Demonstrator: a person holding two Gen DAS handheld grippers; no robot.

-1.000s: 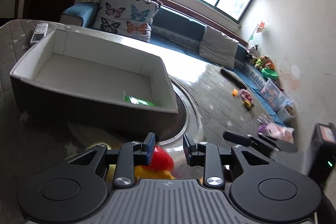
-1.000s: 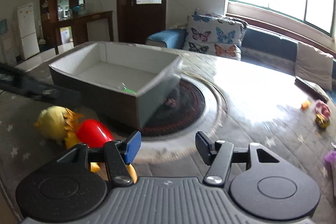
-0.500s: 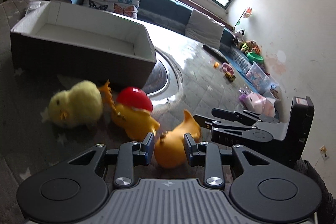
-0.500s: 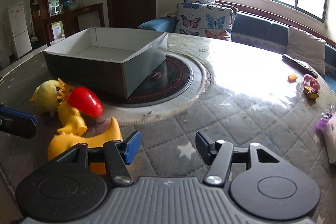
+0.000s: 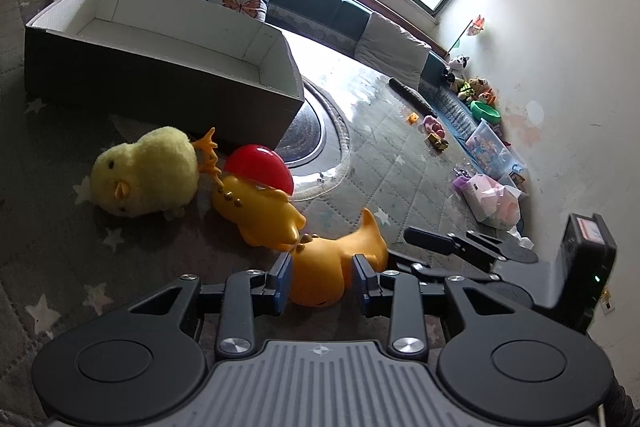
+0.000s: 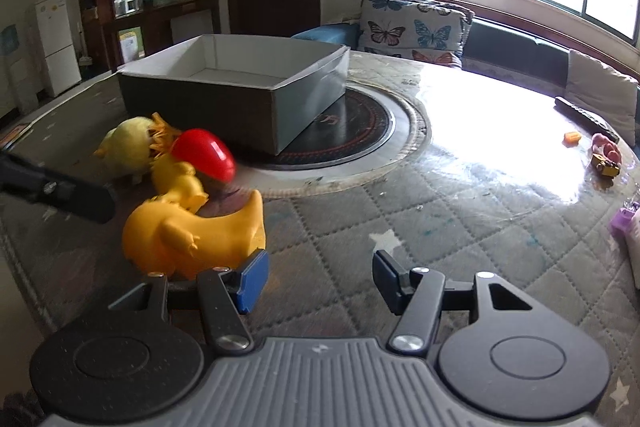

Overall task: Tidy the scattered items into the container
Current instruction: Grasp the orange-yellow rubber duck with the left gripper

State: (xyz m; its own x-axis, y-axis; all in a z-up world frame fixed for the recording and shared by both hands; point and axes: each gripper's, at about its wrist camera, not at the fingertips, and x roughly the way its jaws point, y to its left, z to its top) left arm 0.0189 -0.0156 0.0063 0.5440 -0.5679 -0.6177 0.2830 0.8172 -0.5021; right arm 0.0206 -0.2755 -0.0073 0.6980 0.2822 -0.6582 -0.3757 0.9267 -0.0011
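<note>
Orange rubber duck lies near the box, between the left tool whose jaws are opening; the right tool is spread, empty. Smooth rubber could be squeezed out sideways.

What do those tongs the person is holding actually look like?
Both alike: the left tongs and right tongs are matte black, with two round discs, slim linkage arms on silver screws, a ribbed grey centre plate with a small emblem, and flat blue-faced pads. No cables show.

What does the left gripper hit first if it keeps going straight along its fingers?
The orange rubber duck: its body already sits between the opening jaws of the left gripper, pads apparently not pressing. Depth is approximate.
</note>
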